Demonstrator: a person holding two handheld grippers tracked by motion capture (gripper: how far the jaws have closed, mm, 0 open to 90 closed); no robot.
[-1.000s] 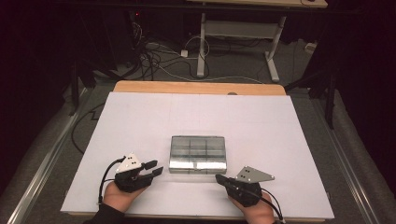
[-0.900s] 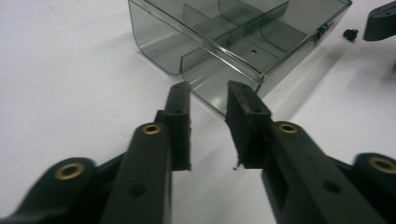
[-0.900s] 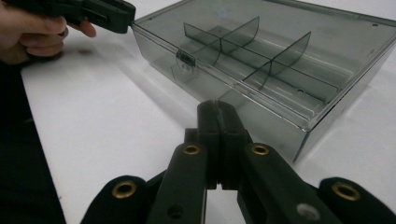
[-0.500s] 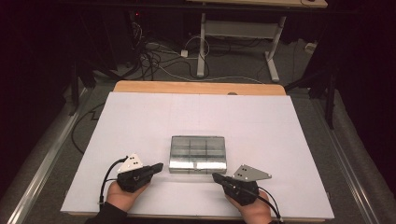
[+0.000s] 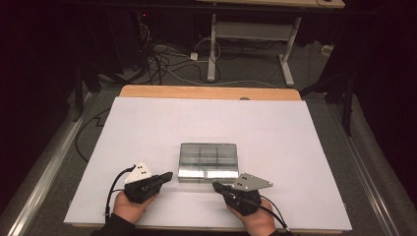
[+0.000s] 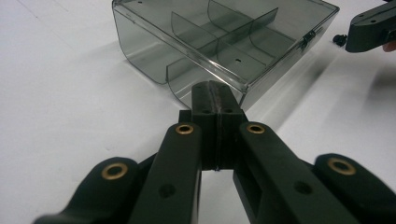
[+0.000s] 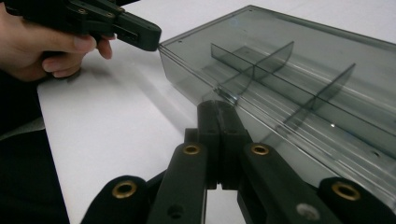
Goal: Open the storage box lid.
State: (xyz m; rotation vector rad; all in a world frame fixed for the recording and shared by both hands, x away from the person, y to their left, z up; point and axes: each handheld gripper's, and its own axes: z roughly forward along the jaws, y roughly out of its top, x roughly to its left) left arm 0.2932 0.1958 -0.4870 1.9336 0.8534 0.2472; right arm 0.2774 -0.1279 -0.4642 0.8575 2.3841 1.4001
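1. A clear smoky plastic box (image 5: 208, 162) with inner dividers lay flat on the white worktop (image 5: 147, 128), nearer the front edge than the back and roughly midway between the left and right edges.
2. The left gripper (image 5: 167, 176) sat close to the worktop's front edge, just left of the box's front left corner, held in the person's left hand (image 5: 129, 207).
3. Its jaws were pressed together with nothing between them; they had just finished closing. In the left gripper view the joined tips (image 6: 214, 93) lay right at the box's near corner (image 6: 205, 42); whether they touched it could not be told.
4. The right gripper (image 5: 216, 186) sat near the front edge, just off the box's front right corner, in the right hand (image 5: 258, 221).
5. Its jaws were likewise fully together and empty. In the right gripper view the tips (image 7: 218, 108) lay against or just before the box's long side wall (image 7: 289, 70), contact uncertain.
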